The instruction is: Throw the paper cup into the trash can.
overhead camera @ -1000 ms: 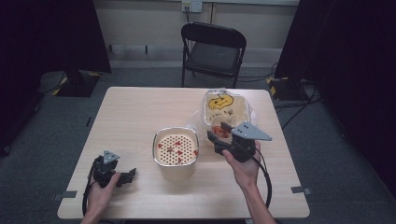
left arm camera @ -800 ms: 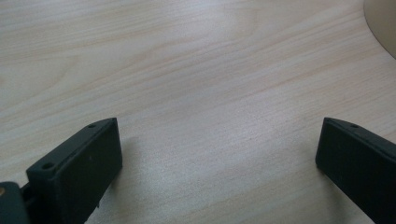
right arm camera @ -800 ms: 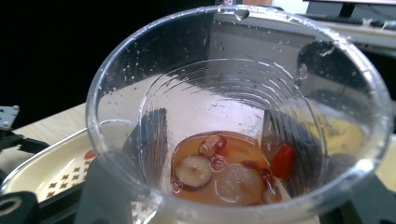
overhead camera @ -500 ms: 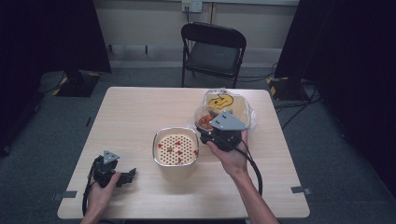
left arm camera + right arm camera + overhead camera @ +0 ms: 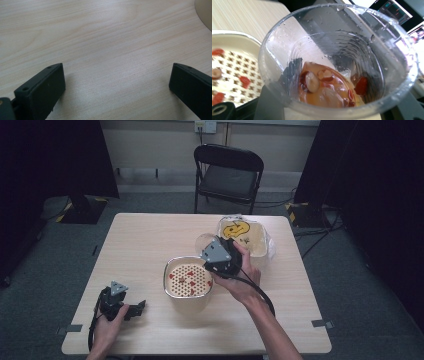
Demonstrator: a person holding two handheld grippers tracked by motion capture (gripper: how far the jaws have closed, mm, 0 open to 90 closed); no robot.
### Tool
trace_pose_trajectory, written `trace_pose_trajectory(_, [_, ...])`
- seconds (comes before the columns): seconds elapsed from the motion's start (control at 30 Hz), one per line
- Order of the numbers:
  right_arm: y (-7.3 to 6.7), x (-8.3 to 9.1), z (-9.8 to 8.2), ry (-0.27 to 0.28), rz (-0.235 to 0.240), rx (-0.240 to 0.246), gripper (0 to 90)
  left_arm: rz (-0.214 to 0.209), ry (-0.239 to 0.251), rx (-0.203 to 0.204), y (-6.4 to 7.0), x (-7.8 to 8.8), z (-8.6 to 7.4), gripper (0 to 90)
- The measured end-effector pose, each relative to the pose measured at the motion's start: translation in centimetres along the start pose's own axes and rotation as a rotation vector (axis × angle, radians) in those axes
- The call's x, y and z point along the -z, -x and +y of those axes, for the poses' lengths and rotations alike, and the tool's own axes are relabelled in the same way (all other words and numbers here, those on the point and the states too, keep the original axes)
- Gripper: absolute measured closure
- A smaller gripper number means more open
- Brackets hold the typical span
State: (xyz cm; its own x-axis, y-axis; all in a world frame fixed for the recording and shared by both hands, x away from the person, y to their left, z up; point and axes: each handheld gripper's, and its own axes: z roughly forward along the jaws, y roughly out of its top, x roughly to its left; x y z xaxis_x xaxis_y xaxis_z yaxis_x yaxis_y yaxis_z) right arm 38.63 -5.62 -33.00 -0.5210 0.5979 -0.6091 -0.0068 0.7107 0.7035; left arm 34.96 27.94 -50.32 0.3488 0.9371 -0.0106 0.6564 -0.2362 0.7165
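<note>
Holding a clear plastic cup (image 5: 337, 62) in my right hand-held gripper (image 5: 216, 256), jaws clamped on its wall and just been closing further on it. Cup sits up off the light wooden bench (image 5: 145, 245), tilted, between the cream round strainer bowl with a perforated insert (image 5: 188, 279) and the cream square container with a yellow smiley print (image 5: 243, 236). In the right gripper view the cup's bottom holds a little amber liquid with red berries and pale nut-like bits; droplets on the inner wall. Strainer insert shows red bits scattered on it, just beside the cup's rim in that view. My left hand-held gripper (image 5: 131, 309) rests low on the bench near its front left corner, well apart from the bowl; jaws stand wide apart, nothing between them, bare wood under them in the left gripper view (image 5: 115, 75). Black folding chair (image 5: 227, 175) stands behind the bench.
</note>
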Motion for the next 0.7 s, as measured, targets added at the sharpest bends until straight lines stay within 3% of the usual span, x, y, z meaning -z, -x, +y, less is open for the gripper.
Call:
trace_pose_trajectory(0.1, [-0.5, -0.4, 0.3, -0.021, -0.013, 0.083, 43.9, 0.0, 0.0, 0.0, 0.0, 0.0, 0.0, 0.0])
trace_pose_trajectory(0.37, [-1.5, -0.9, 0.9, -0.065, -0.046, 0.203, 44.0, -0.001, 0.0, 0.0, 0.0, 0.0, 0.0, 0.0])
trace_pose_trajectory(0.5, [-2.2, -1.1, 1.3, -0.107, -0.081, 0.333, 44.4, 0.0, 0.0, 0.0, 0.0, 0.0, 0.0, 0.0])
trace_pose_trajectory(0.7, [-3.0, -1.4, 1.4, -0.135, -0.1, 0.423, 44.8, 0.0, 0.0, 0.0, 0.0, 0.0, 0.0, 0.0])
